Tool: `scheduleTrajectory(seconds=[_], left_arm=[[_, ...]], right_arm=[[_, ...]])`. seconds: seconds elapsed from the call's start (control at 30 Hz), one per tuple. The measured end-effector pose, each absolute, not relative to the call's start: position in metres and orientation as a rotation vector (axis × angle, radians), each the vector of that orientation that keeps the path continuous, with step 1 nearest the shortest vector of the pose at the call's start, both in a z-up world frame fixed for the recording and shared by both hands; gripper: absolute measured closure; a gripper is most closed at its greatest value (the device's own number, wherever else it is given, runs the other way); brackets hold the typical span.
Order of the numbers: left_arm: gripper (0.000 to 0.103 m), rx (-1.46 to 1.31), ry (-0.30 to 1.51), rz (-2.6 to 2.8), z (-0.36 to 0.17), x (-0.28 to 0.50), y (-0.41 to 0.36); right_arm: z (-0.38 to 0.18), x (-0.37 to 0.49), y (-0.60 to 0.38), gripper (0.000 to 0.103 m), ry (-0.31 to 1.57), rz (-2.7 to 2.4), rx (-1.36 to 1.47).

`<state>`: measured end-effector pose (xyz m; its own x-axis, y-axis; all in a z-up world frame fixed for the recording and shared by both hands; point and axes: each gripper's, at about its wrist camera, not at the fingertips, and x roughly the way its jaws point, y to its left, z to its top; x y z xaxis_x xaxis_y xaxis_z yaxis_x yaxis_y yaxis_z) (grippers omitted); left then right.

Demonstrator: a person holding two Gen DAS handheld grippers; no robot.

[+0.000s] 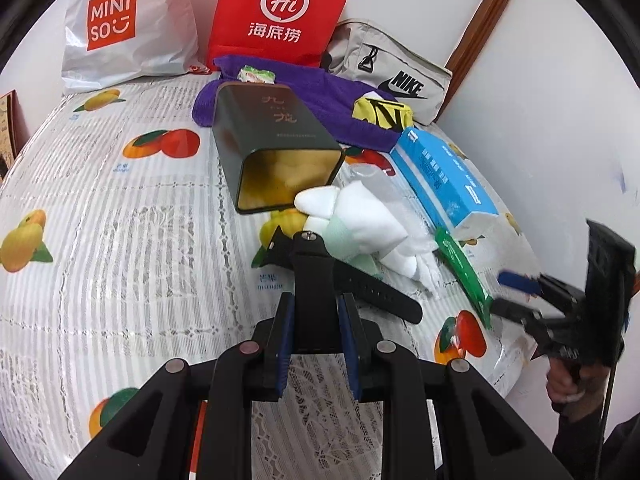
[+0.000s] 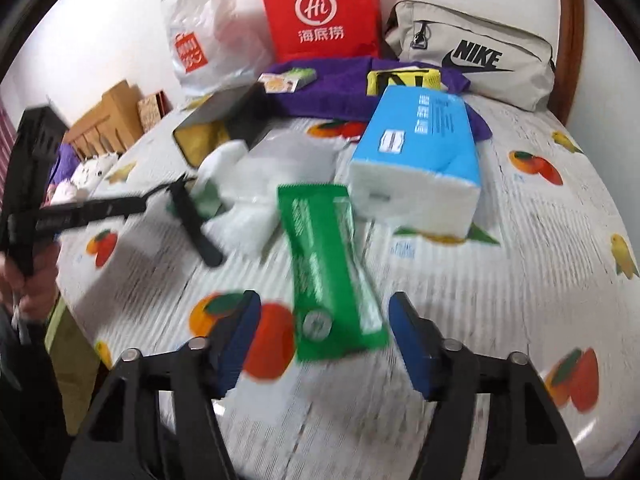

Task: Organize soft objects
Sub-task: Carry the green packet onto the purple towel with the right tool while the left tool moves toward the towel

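Observation:
My left gripper is shut on a black watch strap, which stands up between its blue pads; the strap's other half trails to the right over the table. Just beyond it lie white soft cloths at the mouth of a dark green tin lying on its side. My right gripper is open just above the tablecloth, and the near end of a green packet lies flat between its fingers, untouched. In the right wrist view the left gripper comes in blurred from the left with the strap.
A blue tissue pack lies behind the green packet. Further back are a purple towel, a yellow pouch, a grey Nike bag, a red paper bag and a white Miniso bag. A hand holds the right gripper.

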<state>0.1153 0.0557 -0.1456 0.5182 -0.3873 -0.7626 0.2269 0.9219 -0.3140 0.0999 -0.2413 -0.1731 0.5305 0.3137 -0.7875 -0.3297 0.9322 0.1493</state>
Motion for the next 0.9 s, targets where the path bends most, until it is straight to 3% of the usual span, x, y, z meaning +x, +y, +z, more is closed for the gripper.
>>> scheduleTrajectory(seconds=[0.27, 0.3, 0.37, 0.9], left_arm=[[0.082, -0.171, 0.959, -0.358, -0.144, 0.11, 0.055], [0.082, -0.172, 0.958, -0.359, -0.144, 0.111, 0.055], [0.082, -0.172, 0.956, -0.363, -0.144, 0.111, 0.055], [0.082, -0.176, 0.904, -0.347, -0.125, 0.095, 0.052]], right_arm=[[-0.196, 0.135, -0.222, 0.039, 0.917, 0.386, -0.068], [-0.197, 0.134, -0.218, 0.043, 0.914, 0.378, -0.105], [-0.197, 0.128, -0.211, 0.074, 0.884, 0.383, -0.177], [-0.174, 0.089, -0.26, 0.078, 0.936, 0.308, -0.036]])
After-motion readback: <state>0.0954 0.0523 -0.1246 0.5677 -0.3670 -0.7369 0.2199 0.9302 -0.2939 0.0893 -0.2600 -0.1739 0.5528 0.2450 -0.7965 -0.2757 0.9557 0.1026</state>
